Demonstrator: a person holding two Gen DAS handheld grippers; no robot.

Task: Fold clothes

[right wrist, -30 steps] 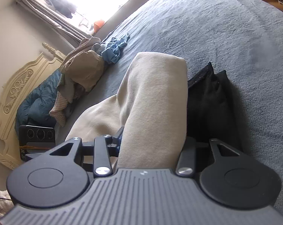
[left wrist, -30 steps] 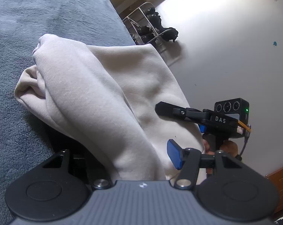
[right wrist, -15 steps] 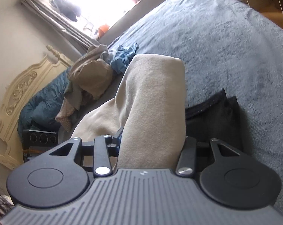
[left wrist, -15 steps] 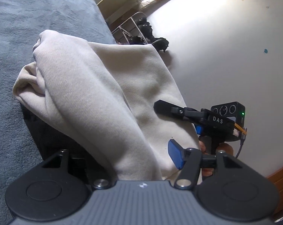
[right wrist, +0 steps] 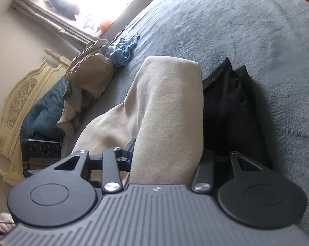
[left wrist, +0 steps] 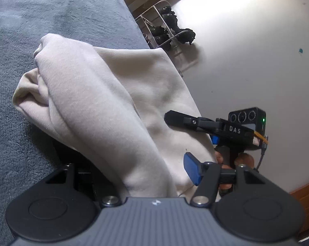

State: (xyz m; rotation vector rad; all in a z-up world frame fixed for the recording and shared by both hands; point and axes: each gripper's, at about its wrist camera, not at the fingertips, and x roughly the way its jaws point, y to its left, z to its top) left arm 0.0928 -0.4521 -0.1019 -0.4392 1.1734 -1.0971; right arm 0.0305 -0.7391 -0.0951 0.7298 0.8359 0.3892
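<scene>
While both wrist views are half filled by cloth, the grip state can be read only in part. Left gripper (left wrist: 146,176): a thick fold of the cream garment (left wrist: 97,94) runs up between its fingers from the gripper body. The blue pad of one finger (left wrist: 192,171) stands clear of the fold, with a visible gap of lower cloth between pad and fold; the other finger is hidden under the fabric. The fingers are about half spread, and whether the fold is pinched cannot be told from this view.

Right gripper (right wrist: 166,153): a broad fold of the same cream garment (right wrist: 170,106) passes between its fingers, filling the gap from side to side. One finger (right wrist: 131,145) lies against the left edge of the fold; the opposite finger is covered. The fingers are part-way apart and appear clamped on the fold. Seen from the left wrist view, the right gripper (left wrist: 175,119) reaches over the garment's lower layer, a person's hand (left wrist: 232,160) on its handle.

Garment location: draped over the edge of the bed, on the grey bedspread (right wrist: 246,30), lifted into two ridges by the grippers. A black garment (right wrist: 232,106) lies on the bedspread just beside and partly under the cream one. A heap of unfolded clothes (right wrist: 93,75) sits well apart, near the cream headboard (right wrist: 21,98). A rack of dark shoes (left wrist: 166,30) stands on the floor beyond the bed.
</scene>
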